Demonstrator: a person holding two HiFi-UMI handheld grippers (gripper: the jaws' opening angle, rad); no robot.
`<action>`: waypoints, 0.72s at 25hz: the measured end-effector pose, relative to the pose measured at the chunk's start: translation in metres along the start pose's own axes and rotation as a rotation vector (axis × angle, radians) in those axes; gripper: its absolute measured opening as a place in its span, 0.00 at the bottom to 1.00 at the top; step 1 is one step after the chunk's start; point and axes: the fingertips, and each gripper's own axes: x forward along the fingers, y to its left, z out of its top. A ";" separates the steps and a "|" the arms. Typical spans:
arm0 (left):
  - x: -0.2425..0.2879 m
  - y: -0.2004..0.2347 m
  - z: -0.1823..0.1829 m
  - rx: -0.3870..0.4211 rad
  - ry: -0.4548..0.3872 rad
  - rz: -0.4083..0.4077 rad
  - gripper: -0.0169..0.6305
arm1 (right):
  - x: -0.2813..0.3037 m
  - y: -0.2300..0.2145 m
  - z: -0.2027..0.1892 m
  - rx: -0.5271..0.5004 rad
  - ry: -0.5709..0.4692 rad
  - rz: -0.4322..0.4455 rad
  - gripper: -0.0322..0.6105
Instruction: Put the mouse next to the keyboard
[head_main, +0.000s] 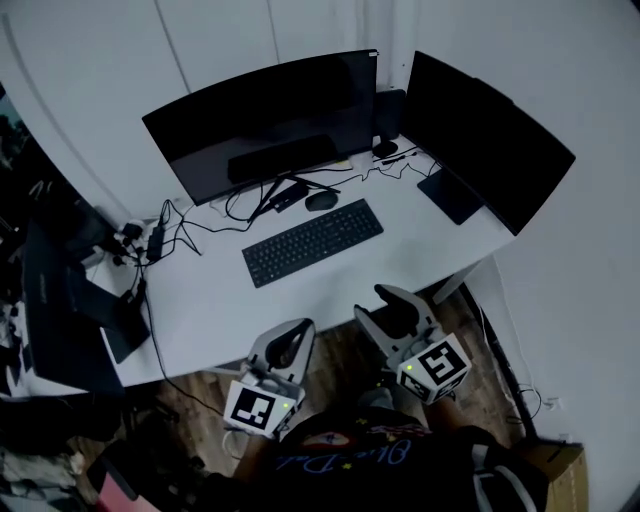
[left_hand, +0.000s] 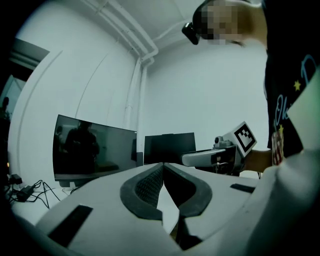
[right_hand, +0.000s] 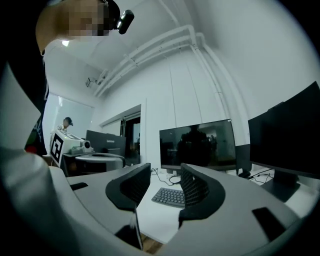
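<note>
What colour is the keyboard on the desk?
Black: the flat black keyboard shows best in the head view.

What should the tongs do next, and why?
Probably reach the right tongs forward over the keyboard toward the mouse. They stand open and empty at the desk's front edge, while the mouse lies behind the keyboard, untouched.

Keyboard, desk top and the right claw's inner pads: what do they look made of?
Keyboard: likely matte black plastic, no glare on keys.
Desk top: smooth white, probably laminate, though the look leaves it open.
Right claw pads: dark, finely ribbed, seemingly rubber.
</note>
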 end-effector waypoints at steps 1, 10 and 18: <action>0.009 0.000 0.001 0.003 -0.001 0.016 0.03 | 0.002 -0.008 0.001 0.000 0.000 0.017 0.29; 0.080 -0.002 0.003 0.000 -0.009 0.134 0.03 | 0.004 -0.085 0.003 -0.013 0.016 0.115 0.29; 0.116 -0.004 -0.003 0.001 0.015 0.193 0.03 | 0.008 -0.115 0.003 -0.001 0.023 0.206 0.29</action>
